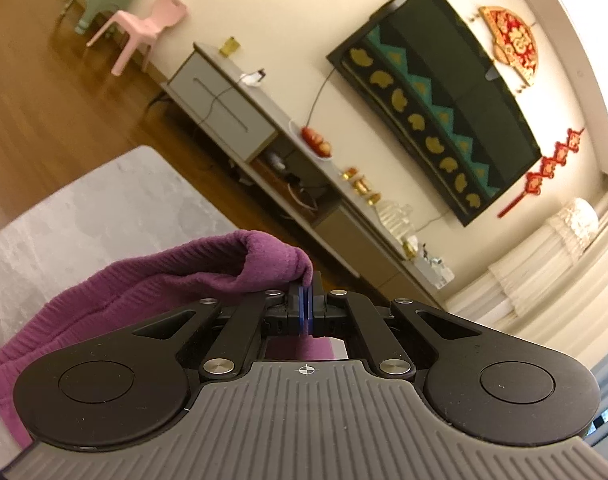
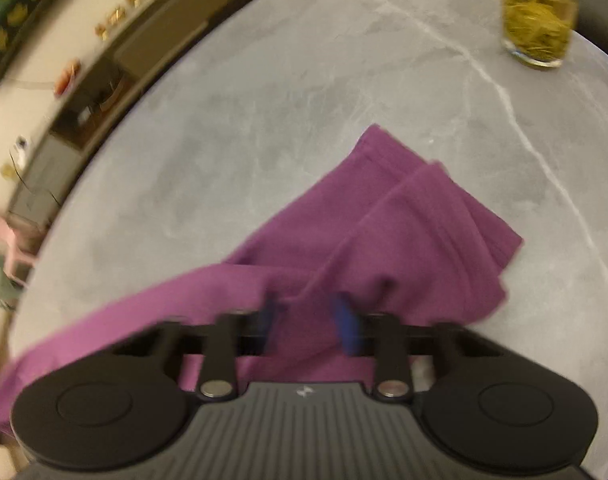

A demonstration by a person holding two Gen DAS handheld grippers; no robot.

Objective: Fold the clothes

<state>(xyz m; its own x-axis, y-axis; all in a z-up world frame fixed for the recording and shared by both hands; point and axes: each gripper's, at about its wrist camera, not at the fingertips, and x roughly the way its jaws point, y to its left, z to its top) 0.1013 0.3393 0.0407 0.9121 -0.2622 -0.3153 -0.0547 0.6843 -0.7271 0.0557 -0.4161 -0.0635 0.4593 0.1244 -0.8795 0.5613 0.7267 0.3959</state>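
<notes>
A purple knit garment point(image 2: 383, 232) lies on the grey marble table point(image 2: 264, 120), its two legs or sleeves stretching away from me. In the left wrist view my left gripper point(image 1: 306, 300) is shut on a ribbed edge of the purple garment point(image 1: 192, 272) and holds it lifted off the table point(image 1: 104, 208). In the right wrist view my right gripper point(image 2: 307, 312) stands open just over the garment, blue pads point(image 2: 345, 320) apart, with cloth between and below them. The right view is blurred by motion.
A glass point(image 2: 537, 16) of yellow-green tea stands at the table's far right. Beyond the table's edge are a wood floor, a TV cabinet point(image 1: 240, 108), a wall TV point(image 1: 435, 96) and two small plastic chairs point(image 1: 144, 28).
</notes>
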